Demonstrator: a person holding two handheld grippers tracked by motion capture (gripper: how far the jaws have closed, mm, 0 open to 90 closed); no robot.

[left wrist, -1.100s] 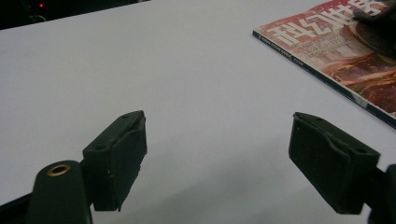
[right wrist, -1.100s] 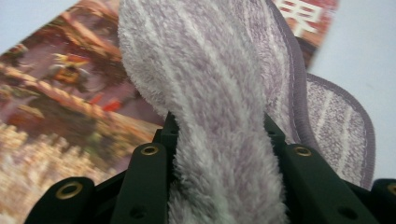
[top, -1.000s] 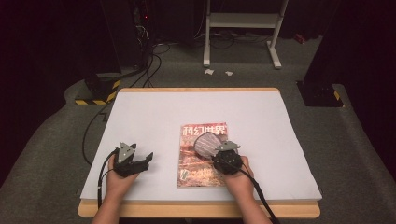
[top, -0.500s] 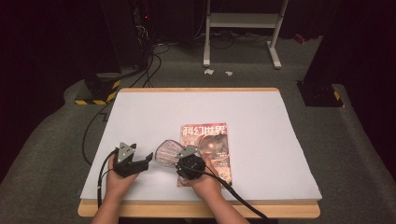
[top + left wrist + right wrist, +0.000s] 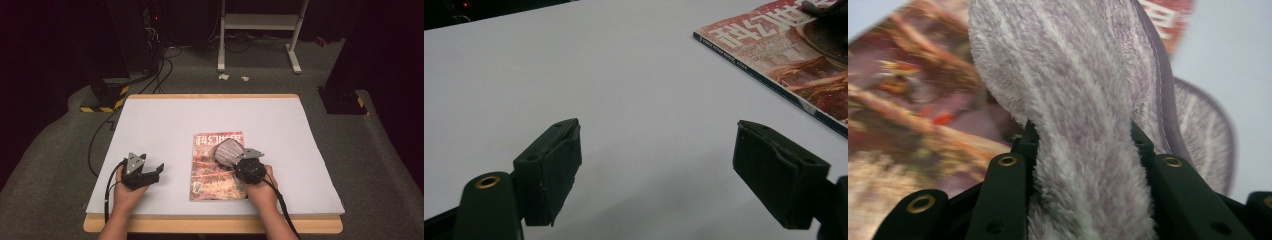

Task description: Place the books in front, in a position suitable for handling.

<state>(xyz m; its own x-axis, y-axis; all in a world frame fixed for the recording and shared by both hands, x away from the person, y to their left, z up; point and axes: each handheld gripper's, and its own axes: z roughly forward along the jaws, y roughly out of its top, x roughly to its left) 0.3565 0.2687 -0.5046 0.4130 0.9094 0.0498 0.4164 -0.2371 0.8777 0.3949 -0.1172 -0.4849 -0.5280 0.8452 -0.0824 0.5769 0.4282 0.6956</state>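
Note:
A magazine [image 5: 210, 172] with a reddish cover lies flat on the white table top [image 5: 200, 120], near its front edge. My right gripper [image 5: 238, 160] is shut on a fluffy grey-lilac cloth [image 5: 227, 151], which rests on the magazine's upper right part. In the right gripper view the cloth [image 5: 1083, 90] bulges up between the two jaws of the right gripper [image 5: 1083, 165], over the magazine [image 5: 913, 100]. My left gripper [image 5: 156, 170] rests on the table left of the magazine, jaws wide apart. The left gripper [image 5: 656, 165] has nothing between its pads; the magazine's corner [image 5: 794, 55] lies ahead to its right.
The table has a wooden rim [image 5: 210, 224] at the front. On the floor beyond it are black cables [image 5: 160, 75], a yellow-and-black striped base [image 5: 102, 102], a white metal stand [image 5: 260, 30] and two paper scraps [image 5: 232, 77].
The right gripper swept the cloth left across the magazine and then back to its right side. The left gripper stayed where it was.

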